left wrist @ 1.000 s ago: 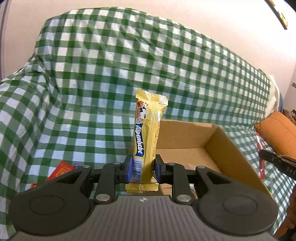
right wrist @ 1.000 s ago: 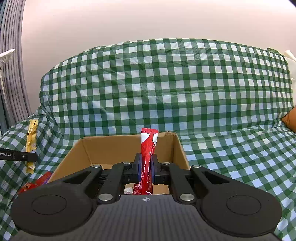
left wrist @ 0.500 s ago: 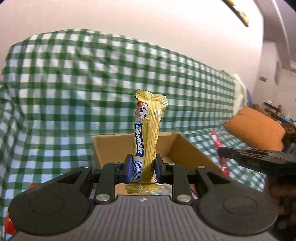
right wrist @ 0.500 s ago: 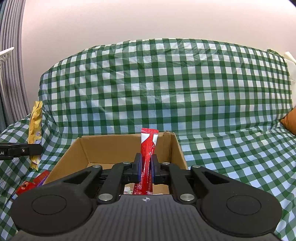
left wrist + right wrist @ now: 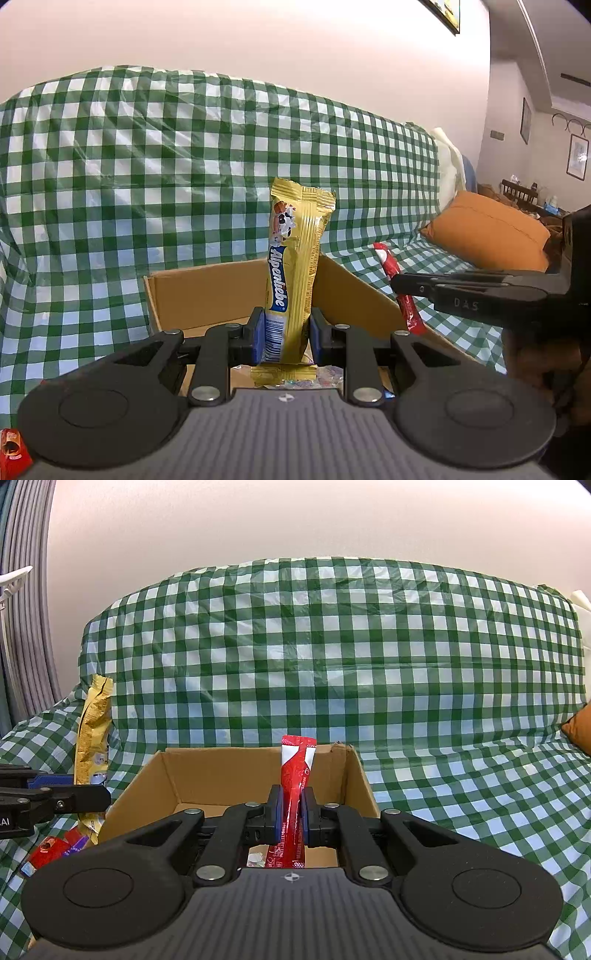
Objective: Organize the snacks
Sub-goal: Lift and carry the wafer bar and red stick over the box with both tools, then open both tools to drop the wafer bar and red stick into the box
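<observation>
My left gripper (image 5: 286, 338) is shut on a yellow Alpenliebe candy pack (image 5: 295, 258), held upright over the near edge of an open cardboard box (image 5: 207, 295). My right gripper (image 5: 291, 821) is shut on a thin red stick packet (image 5: 295, 786), upright above the same cardboard box (image 5: 218, 775). Seen from the left wrist, the right gripper (image 5: 397, 282) comes in from the right with the red packet (image 5: 402, 291). In the right wrist view the left gripper (image 5: 103, 797) shows at the left edge with the yellow pack (image 5: 92, 734). A few small wrappers (image 5: 258, 858) lie inside the box.
The box sits on a sofa draped in a green-and-white checked cover (image 5: 332, 657). Loose red snack packets (image 5: 51, 849) lie on the seat left of the box; one red packet (image 5: 11, 445) shows at the bottom left. An orange cushion (image 5: 487, 232) lies to the right.
My left gripper has swung rightward with the yellow pack, and the box and the right gripper have come further into its view. The right gripper has kept still.
</observation>
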Motion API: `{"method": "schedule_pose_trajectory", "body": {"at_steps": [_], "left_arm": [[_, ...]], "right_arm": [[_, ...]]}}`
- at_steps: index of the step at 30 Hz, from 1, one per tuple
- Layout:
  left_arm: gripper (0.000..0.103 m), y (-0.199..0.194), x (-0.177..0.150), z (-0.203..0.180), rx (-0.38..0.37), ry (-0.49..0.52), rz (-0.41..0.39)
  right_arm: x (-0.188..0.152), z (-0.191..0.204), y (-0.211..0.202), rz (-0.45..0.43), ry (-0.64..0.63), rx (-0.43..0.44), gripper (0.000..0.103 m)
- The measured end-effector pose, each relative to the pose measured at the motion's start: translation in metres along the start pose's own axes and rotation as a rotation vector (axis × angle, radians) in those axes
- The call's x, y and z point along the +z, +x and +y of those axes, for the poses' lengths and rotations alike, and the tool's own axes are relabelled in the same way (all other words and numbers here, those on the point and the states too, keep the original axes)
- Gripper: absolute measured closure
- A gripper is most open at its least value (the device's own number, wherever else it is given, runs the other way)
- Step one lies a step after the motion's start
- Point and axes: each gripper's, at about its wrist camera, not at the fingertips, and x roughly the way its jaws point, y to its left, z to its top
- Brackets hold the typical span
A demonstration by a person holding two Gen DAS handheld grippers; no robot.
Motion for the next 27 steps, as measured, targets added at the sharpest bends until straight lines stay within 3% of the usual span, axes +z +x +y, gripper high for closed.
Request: {"method": "schedule_pose_trajectory", "body": {"at_steps": [27], "left_arm": [[0.076, 0.0009, 0.0032, -0.0042, -0.020, 0.009, -0.004]], "right_arm": [[0.0044, -0.0016, 0.0007, 0.000, -0.026, 0.026, 0.092]]}}
